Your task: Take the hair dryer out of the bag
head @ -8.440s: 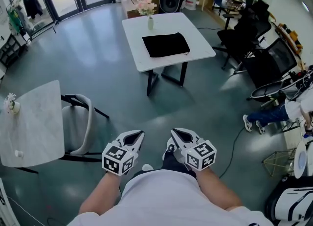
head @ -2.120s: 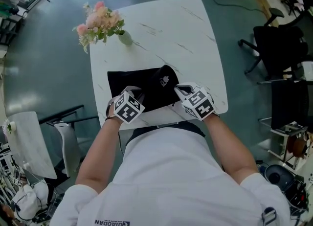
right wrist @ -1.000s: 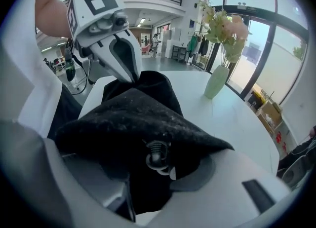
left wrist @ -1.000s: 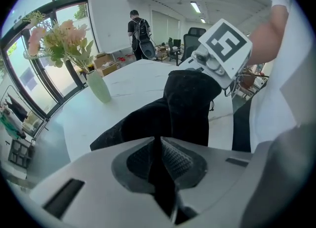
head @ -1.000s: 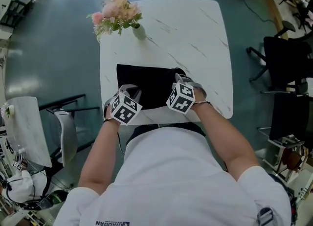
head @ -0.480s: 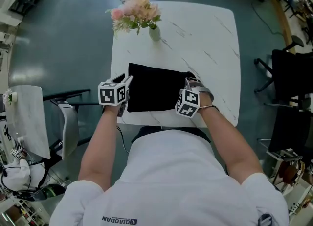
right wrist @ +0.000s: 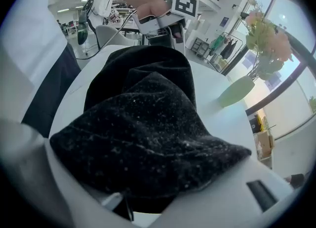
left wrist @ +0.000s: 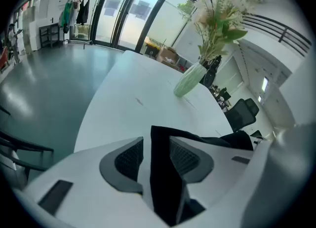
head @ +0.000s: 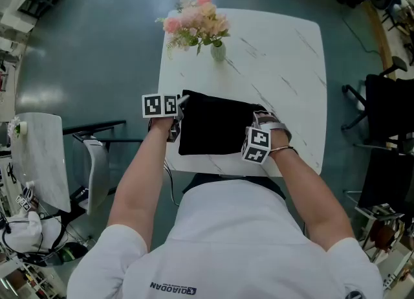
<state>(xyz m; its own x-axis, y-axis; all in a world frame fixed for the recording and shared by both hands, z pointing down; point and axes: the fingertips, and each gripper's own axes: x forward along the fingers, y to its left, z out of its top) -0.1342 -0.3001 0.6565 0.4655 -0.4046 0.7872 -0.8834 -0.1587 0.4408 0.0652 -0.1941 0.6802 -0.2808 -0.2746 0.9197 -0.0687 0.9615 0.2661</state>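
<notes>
The black bag (head: 217, 126) lies flat near the front edge of the white counter (head: 284, 52), and a gripper works at each end of it, seemingly to find its mouth. The left gripper (head: 180, 111) has a thin upright fold of the bag's left edge between its jaws. They have just been opening and now stand released, with a sliver of gap beside the cloth. The right gripper (head: 262, 118) points steeply down over the bag's bulging right end. Its jaws have also been opening and are spread wide around that lump rather than clenched on it. The hair dryer is out of sight, most likely inside the bag at that bulge. A vase (head: 218, 52) of pink flowers (head: 194, 19) stands well behind on the marbled top. Around it are grey-green floor (head: 97, 39), tall glass walls (left wrist: 123, 15) and a dark office chair (head: 388, 103).
</notes>
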